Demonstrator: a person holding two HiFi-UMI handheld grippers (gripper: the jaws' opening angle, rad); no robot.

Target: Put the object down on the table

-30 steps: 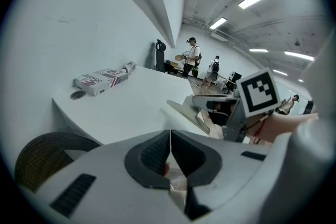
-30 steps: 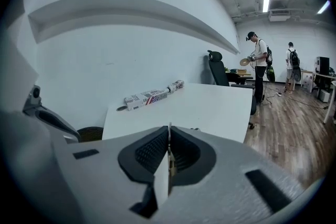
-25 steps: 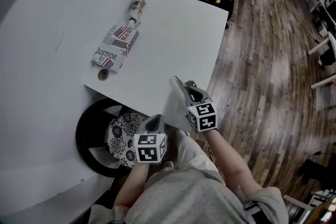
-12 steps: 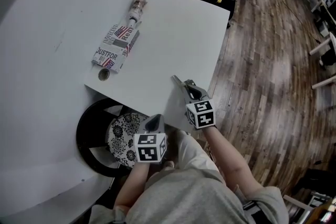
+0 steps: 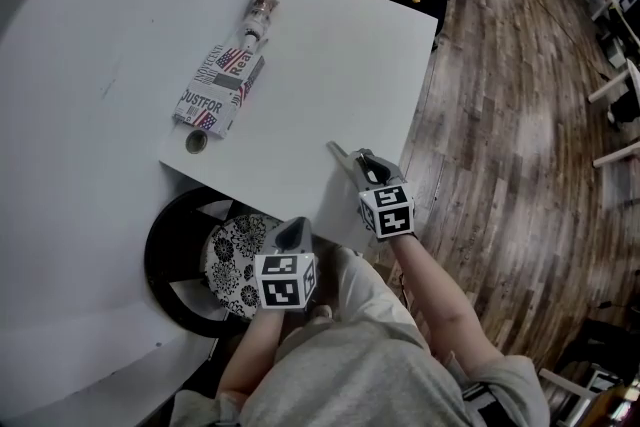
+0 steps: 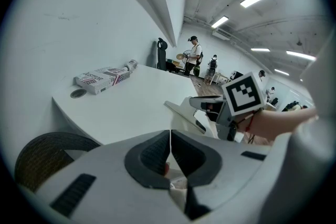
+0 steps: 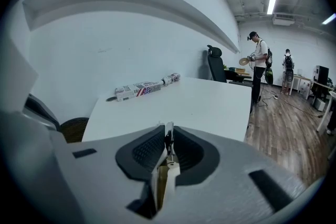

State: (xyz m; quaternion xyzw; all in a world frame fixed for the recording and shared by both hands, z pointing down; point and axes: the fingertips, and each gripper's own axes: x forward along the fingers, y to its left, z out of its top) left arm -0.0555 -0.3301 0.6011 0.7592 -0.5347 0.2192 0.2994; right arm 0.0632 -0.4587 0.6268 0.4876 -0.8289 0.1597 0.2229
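**Sheet at the desk's edge:** A person seated at a white desk (image 5: 330, 65) holds a thin white sheet (image 6: 185, 115) between two tongs at the desk's near edge.

The right tongs (image 7: 169, 136), low over the desk's near right part, have just been opening. Their jaws stand a narrow gap apart. The sheet's edge stands upright between them, and the pads look just clear of it.

The left tongs (image 5: 293, 233) are nearer the person and just off the desk's edge. They are closed, with the pads together on a thin edge of the sheet.

The sheet runs from the left tongs up and across to the right ones, and its far corner points out over the desk top. Whether it rests on the desk cannot be told.

Well apart from it, along the desk's far left side, lies a flag-printed box (image 5: 215, 90). A bottle (image 5: 258, 15) lies at its far end and a small round disc (image 5: 196, 142) just beside its near end.
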